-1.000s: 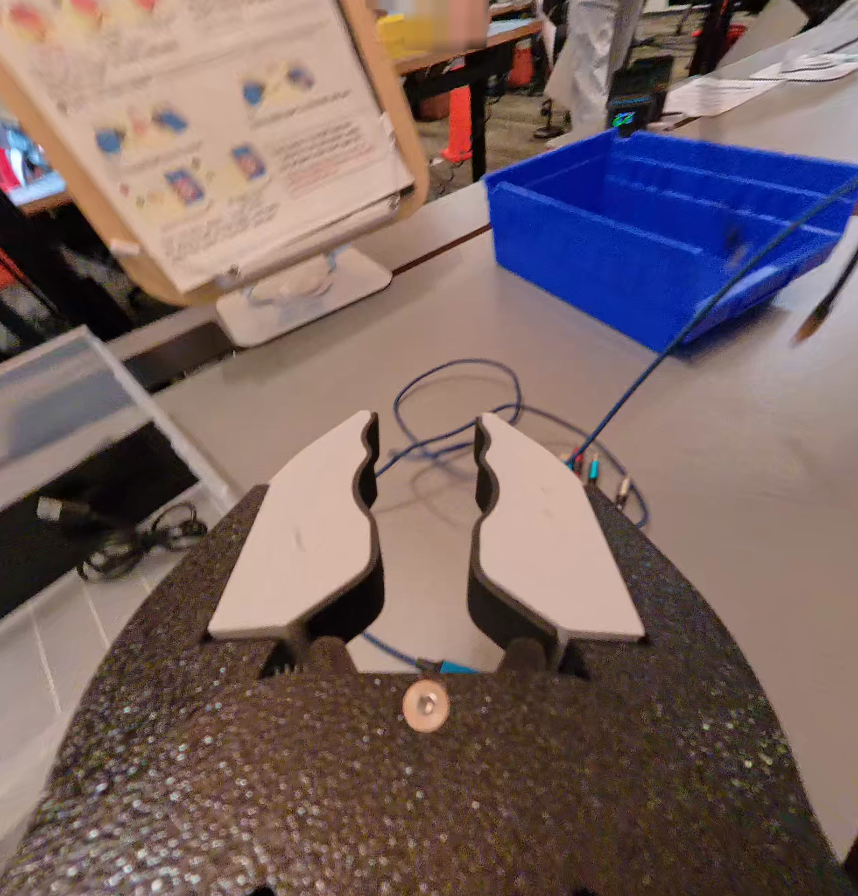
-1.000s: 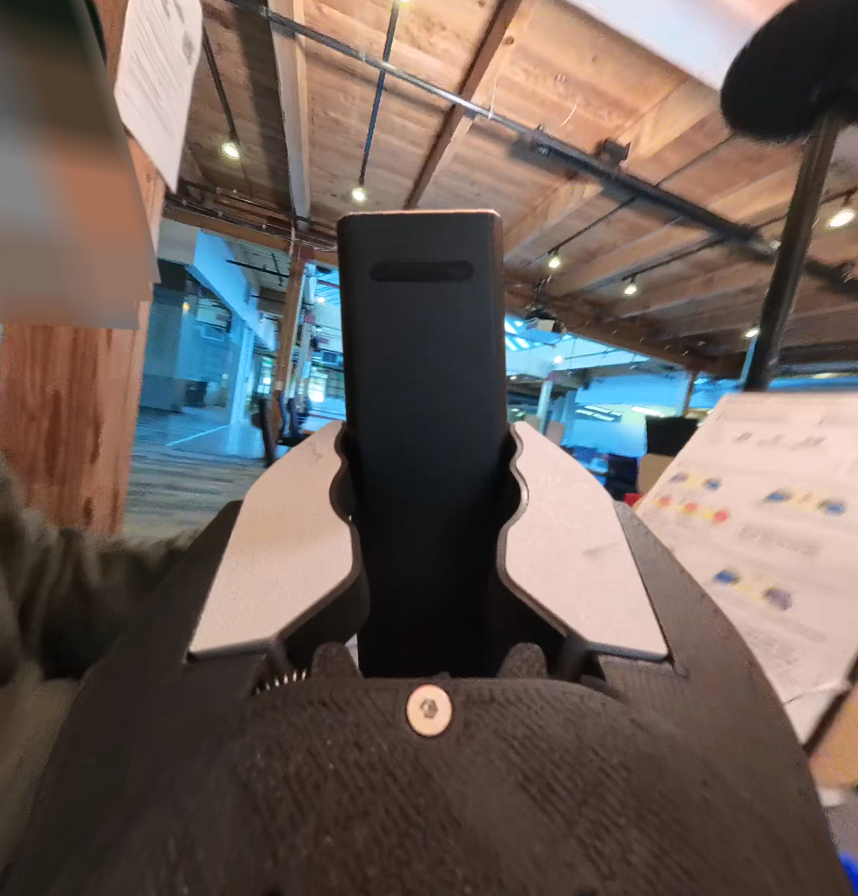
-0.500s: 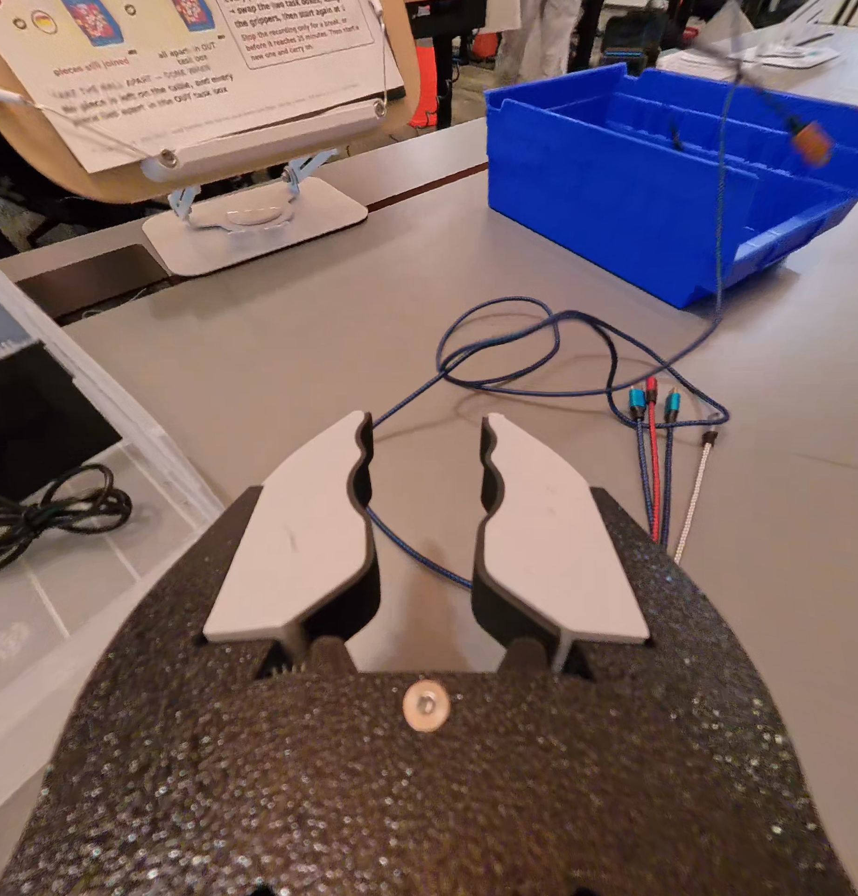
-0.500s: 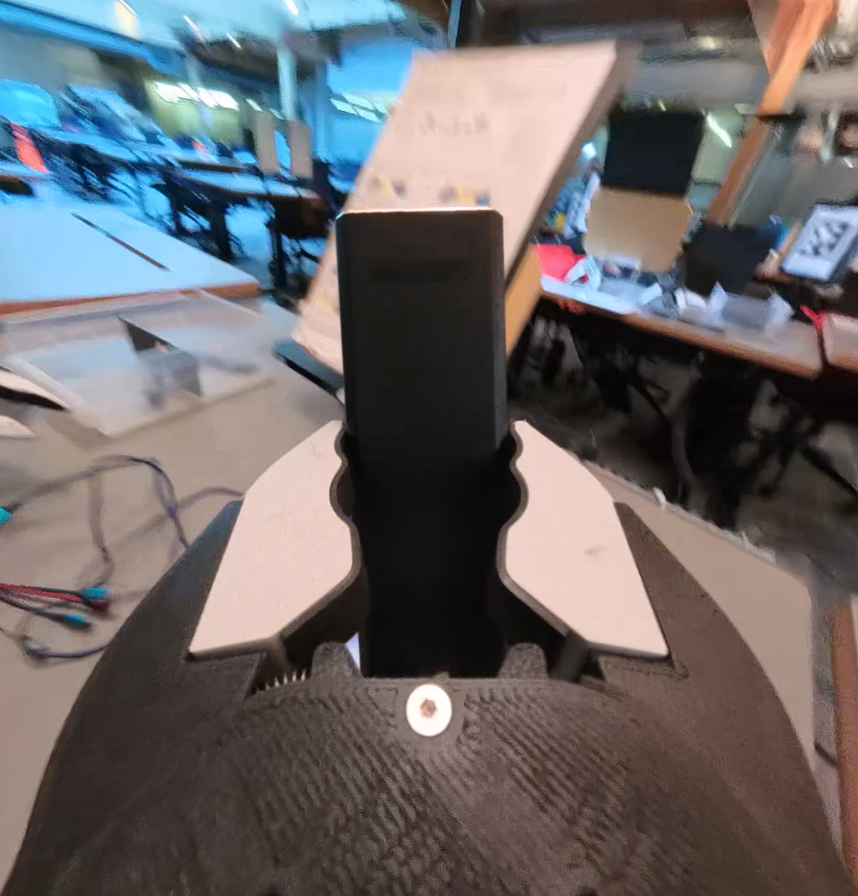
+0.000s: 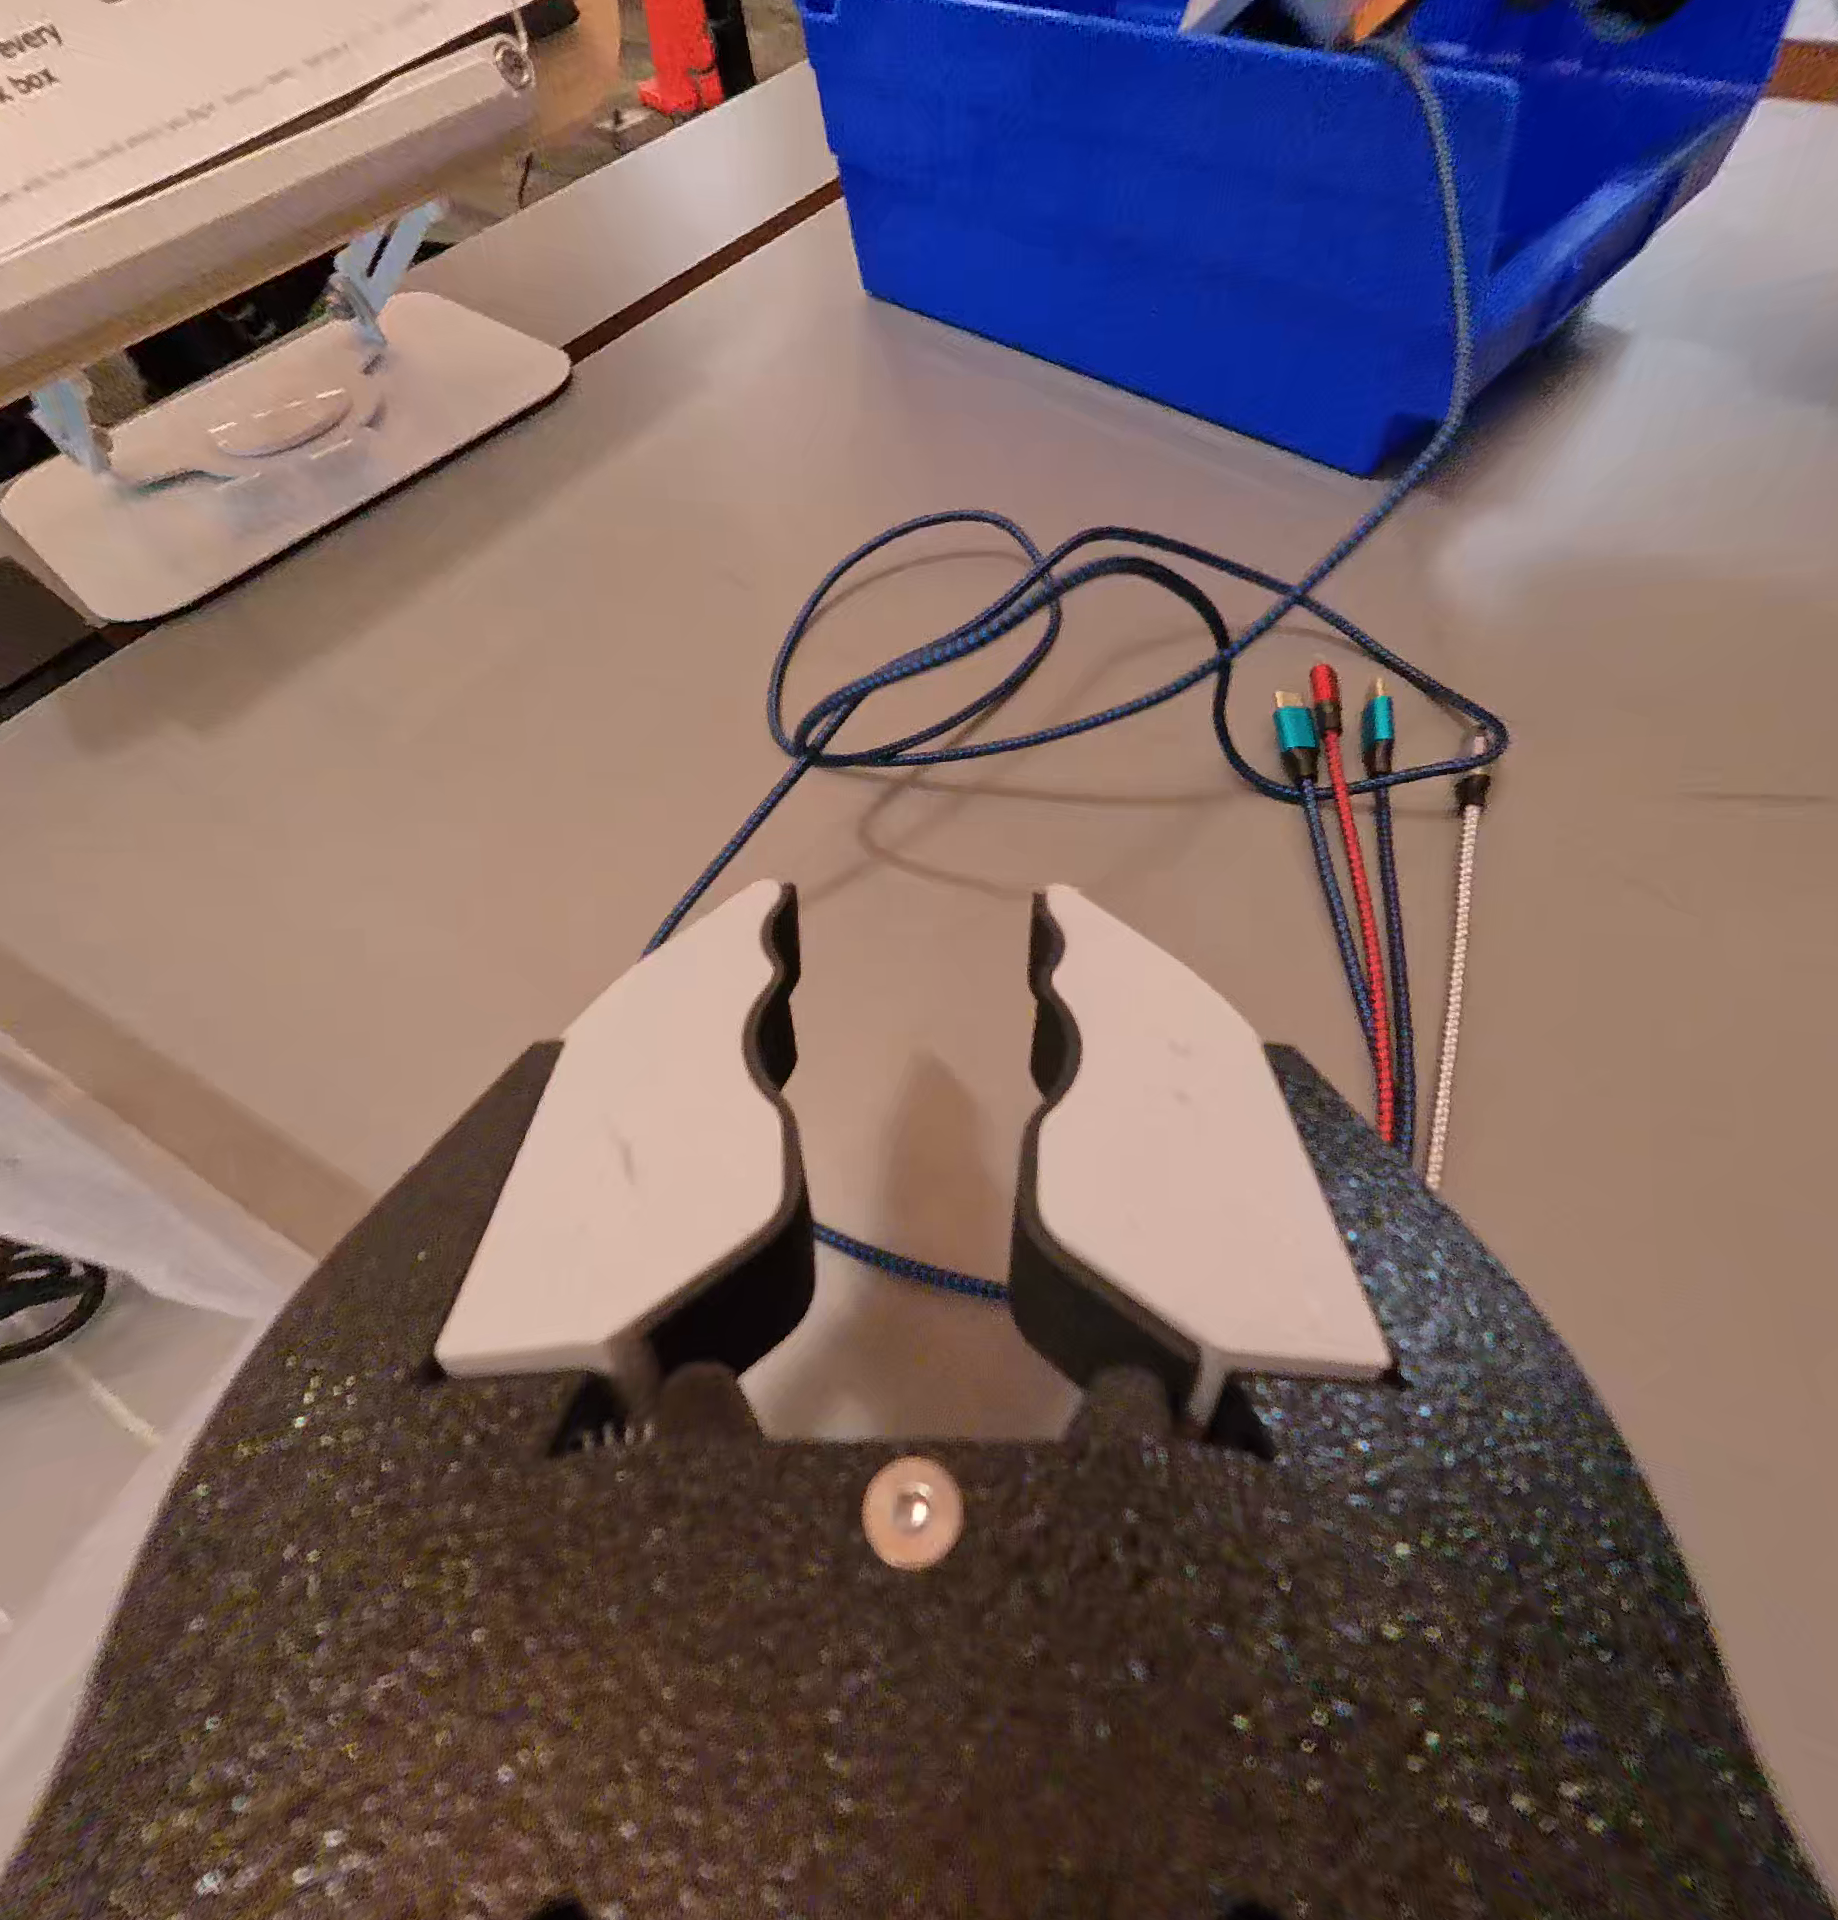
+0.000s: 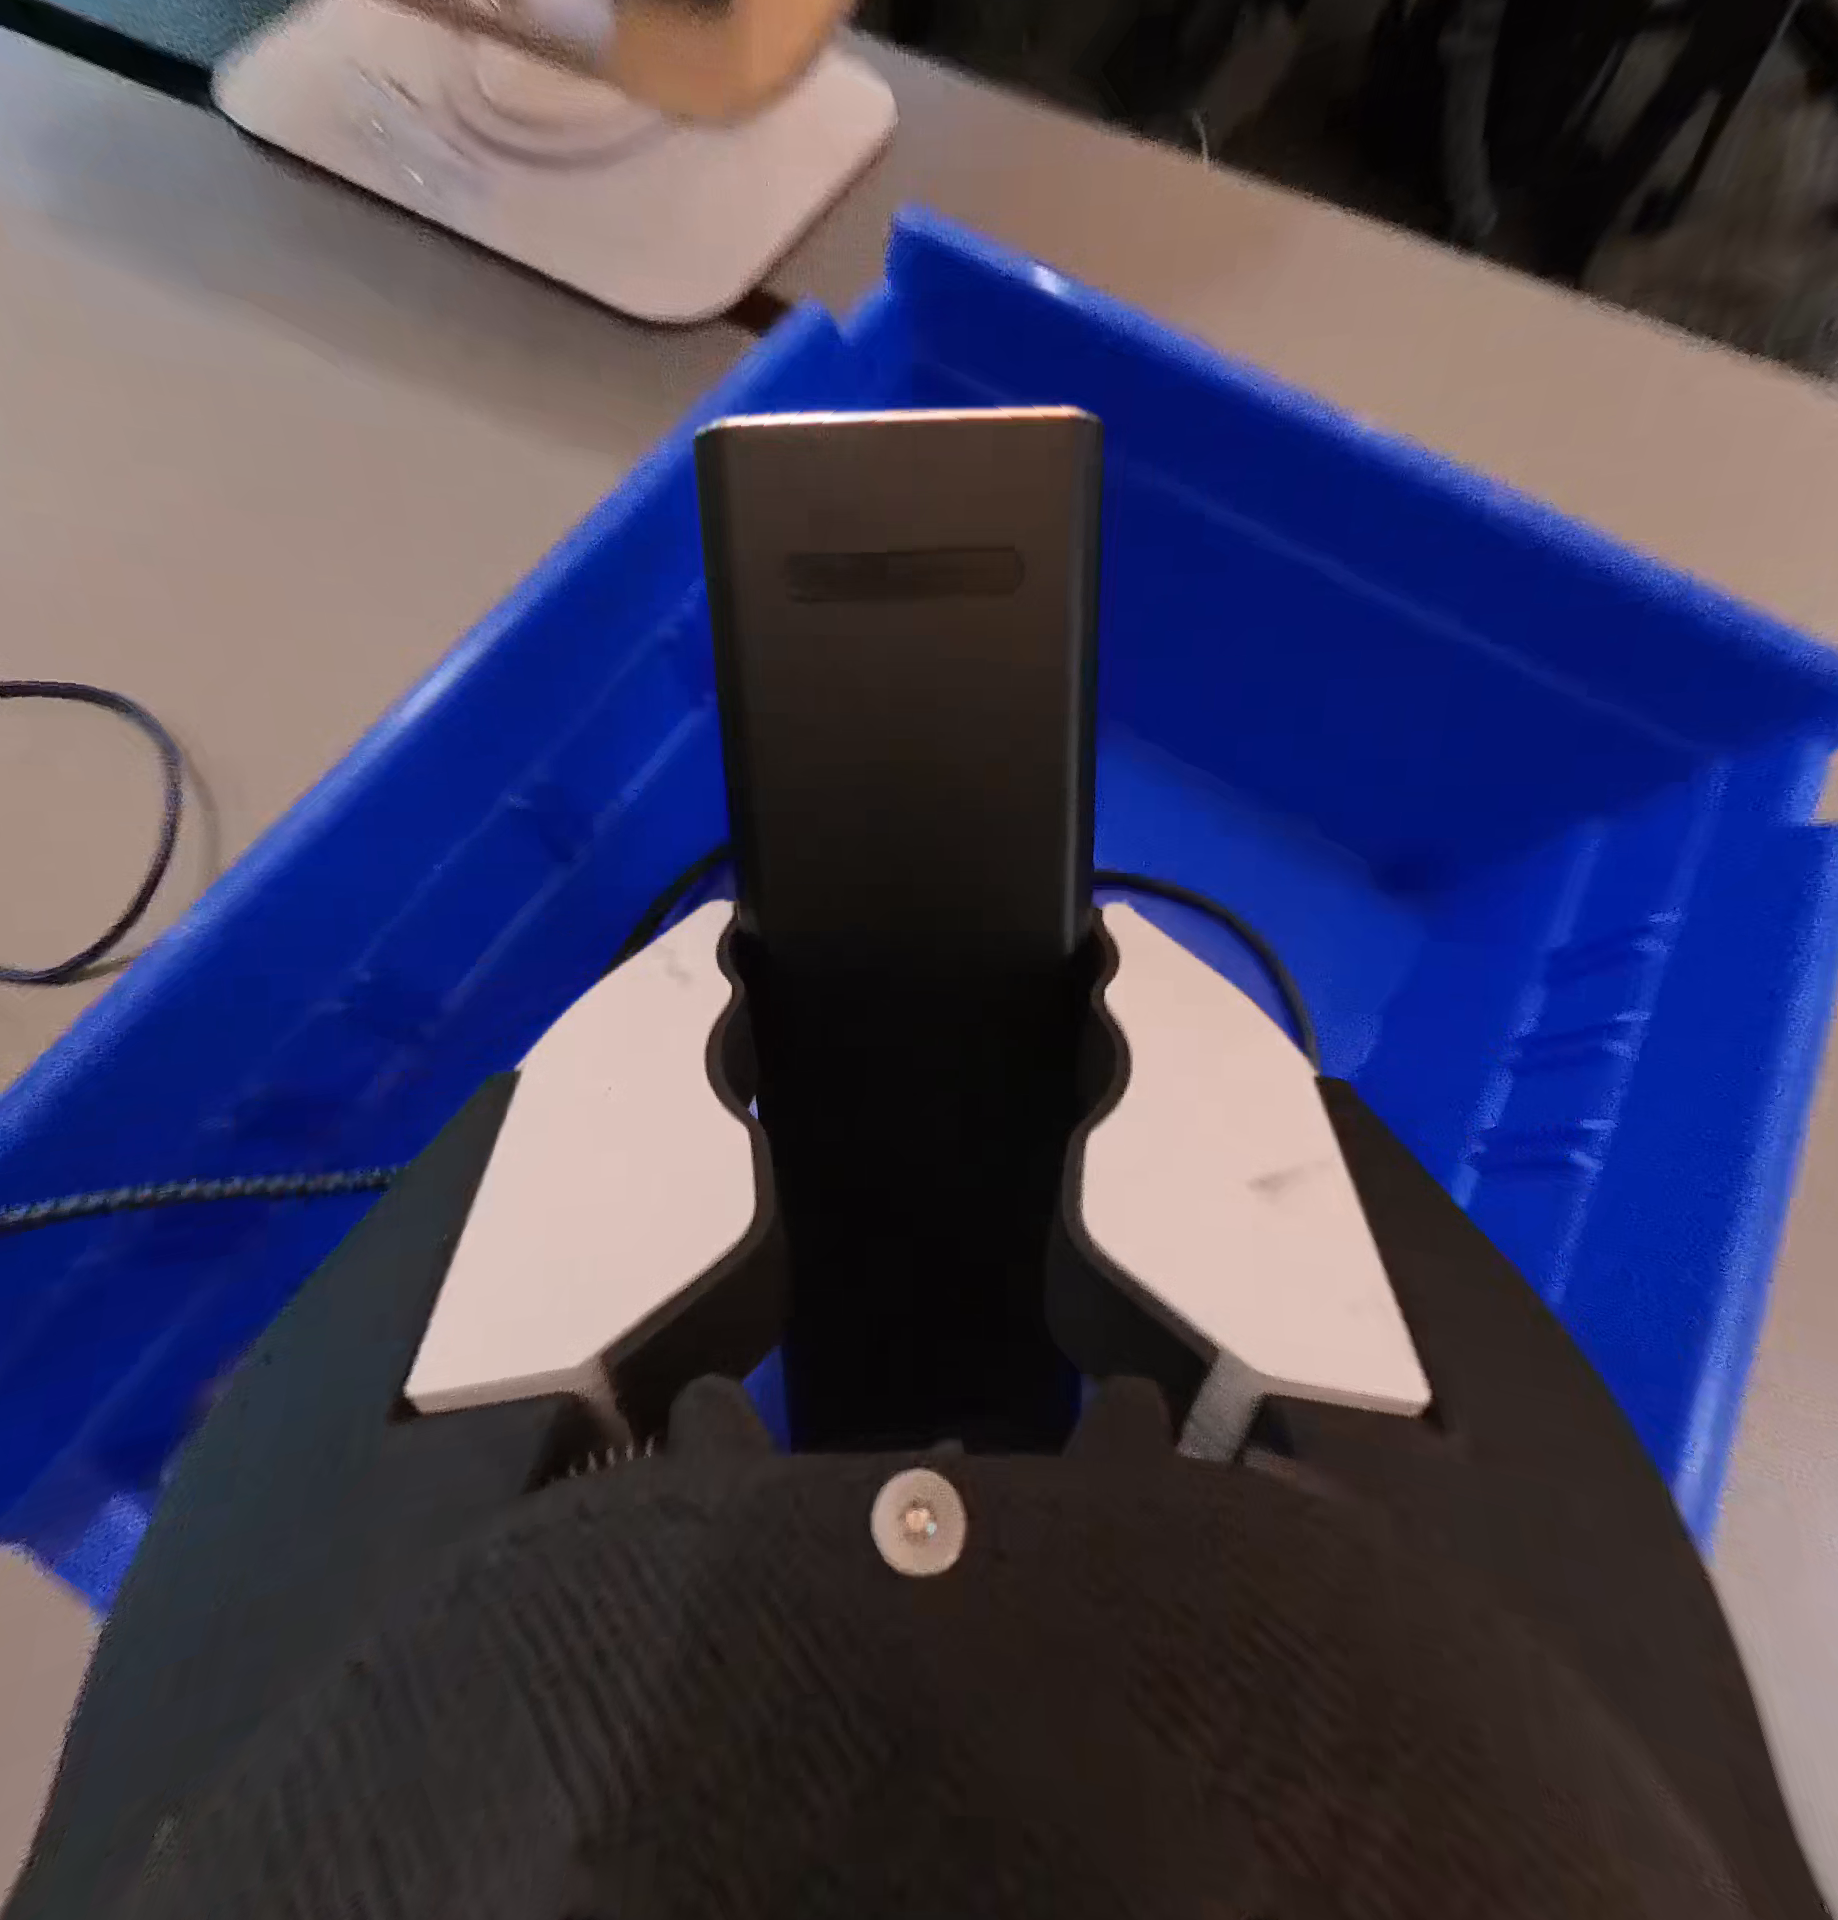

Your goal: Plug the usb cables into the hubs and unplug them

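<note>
1. Since 1.0 s ago, right gripper [image 6: 910, 935] has swung down over blue bin [image 6: 1517, 582], jaws clamped on hub [image 6: 899, 665].
2. Left gripper [image 5: 910, 914] hovers agape, empty, above blue cable [image 5: 894, 1273]; connectors [image 5: 1336, 722] lie near.
3. Risk: taut cable [image 5: 1450, 270] snags bin.

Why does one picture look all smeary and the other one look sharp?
In the right wrist view the blue plastic bin and white stand base are smeared by motion blur, while the dark grey flat hub gripped by the right gripper stays sharp. In the left wrist view the braided cables on the grey table look crisp and cast soft shadows.
</note>
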Tool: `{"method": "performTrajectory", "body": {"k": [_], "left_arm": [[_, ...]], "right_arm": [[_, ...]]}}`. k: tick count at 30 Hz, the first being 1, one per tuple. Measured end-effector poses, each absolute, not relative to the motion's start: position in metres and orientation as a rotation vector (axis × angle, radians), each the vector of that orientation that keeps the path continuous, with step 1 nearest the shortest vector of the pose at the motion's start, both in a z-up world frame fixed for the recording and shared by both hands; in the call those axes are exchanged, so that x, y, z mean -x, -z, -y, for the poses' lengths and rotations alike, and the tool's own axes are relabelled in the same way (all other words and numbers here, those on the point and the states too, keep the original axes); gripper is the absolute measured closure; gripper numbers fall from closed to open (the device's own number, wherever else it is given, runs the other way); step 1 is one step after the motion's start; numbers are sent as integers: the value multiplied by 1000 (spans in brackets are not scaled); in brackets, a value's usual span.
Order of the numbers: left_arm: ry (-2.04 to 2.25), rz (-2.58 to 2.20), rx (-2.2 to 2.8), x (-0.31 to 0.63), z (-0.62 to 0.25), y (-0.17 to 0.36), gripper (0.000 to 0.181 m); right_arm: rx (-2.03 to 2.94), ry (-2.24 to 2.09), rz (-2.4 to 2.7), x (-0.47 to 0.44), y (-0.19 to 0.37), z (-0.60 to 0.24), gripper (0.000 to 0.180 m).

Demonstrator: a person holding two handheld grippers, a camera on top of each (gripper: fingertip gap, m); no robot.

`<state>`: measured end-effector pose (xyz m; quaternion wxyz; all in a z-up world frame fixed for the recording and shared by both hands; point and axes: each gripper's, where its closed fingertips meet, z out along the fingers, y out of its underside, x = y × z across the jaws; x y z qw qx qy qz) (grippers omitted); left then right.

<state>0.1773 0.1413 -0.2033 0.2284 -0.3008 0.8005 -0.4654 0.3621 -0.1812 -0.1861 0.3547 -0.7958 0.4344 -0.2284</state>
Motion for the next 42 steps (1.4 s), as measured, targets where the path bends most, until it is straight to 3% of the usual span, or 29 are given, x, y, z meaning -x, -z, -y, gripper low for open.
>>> {"method": "performTrajectory", "body": {"k": [6, 14, 21, 25, 28, 33, 36, 38, 42], "left_arm": [[1423, -2122, 862, -176, -147, 196, 140], [1550, -2004, 888, -179, -162, 191, 141], [1576, -1975, 882, -180, -170, 187, 142], [1554, -1982, 863, -178, -173, 186, 141], [1563, -1971, 850, -176, -175, 181, 141], [1576, -1939, 843, -174, -182, 170, 141], [1576, -1935, 831, -172, -186, 168, 140], [1588, -1937, 824, -172, -187, 168, 140], [1660, -1932, 843, -170, -187, 168, 140]], "right_arm": [[2004, 517, -1270, -374, 212, 187, 119], [1984, 802, -1385, -369, 163, 228, 116], [2039, 581, -689, -251, 101, 82, 103], [2335, 571, -149, -175, 140, 1, 97], [2533, 634, 73, -165, 175, -21, 96], [2772, 383, -19, -181, 221, -18, 85], [2737, 397, -175, -204, 211, -19, 82], [2730, 132, -285, -196, 215, -24, 70], [2777, -87, -375, -199, 235, -29, 69]]}}
